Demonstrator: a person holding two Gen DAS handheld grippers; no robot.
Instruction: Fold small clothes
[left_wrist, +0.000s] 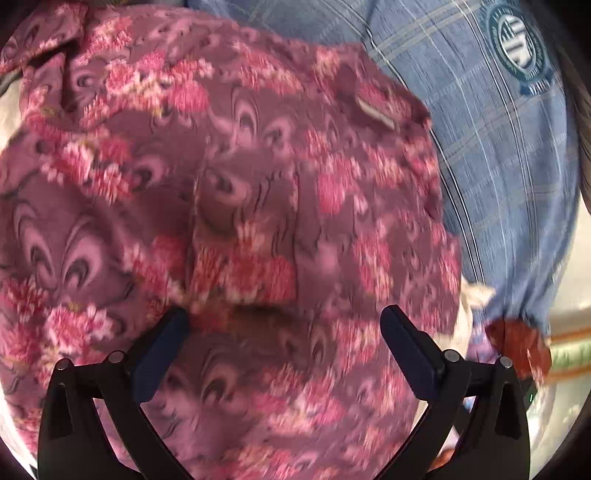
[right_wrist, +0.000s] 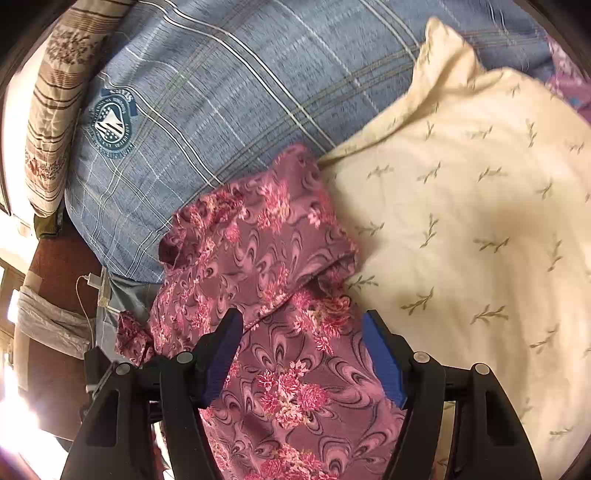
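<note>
— Bedding fills the background: a blue plaid cotton cover with a round teal crest (right_wrist: 110, 123) lies at the far side, and a cream sheet printed with small green sprigs (right_wrist: 461, 206) spreads to the right.

— And the clothing being folded?

— A mauve garment with pink flower clusters and swirl print (right_wrist: 266, 258) lies rumpled on the bed, its far end resting against the blue cover and its right edge touching the cream sheet. It runs from the middle of the bed down to the near edge, right under the tools.

— What about the right gripper (right_wrist: 301, 332)?

— Its blue-padded jaws stand apart above the floral cloth, nothing pinched between them.

— The left gripper (left_wrist: 284, 325)?

— Also spread wide, with dark pads. The same mauve fabric (left_wrist: 229, 206) fills nearly its whole view, blurred, with a fold just beyond the fingertips. The pads press on nothing.

— Anything else?

— A striped beige pillow (right_wrist: 51, 122) at the far left, and a white cable (right_wrist: 86, 291) over dark wood beside the bed.
</note>
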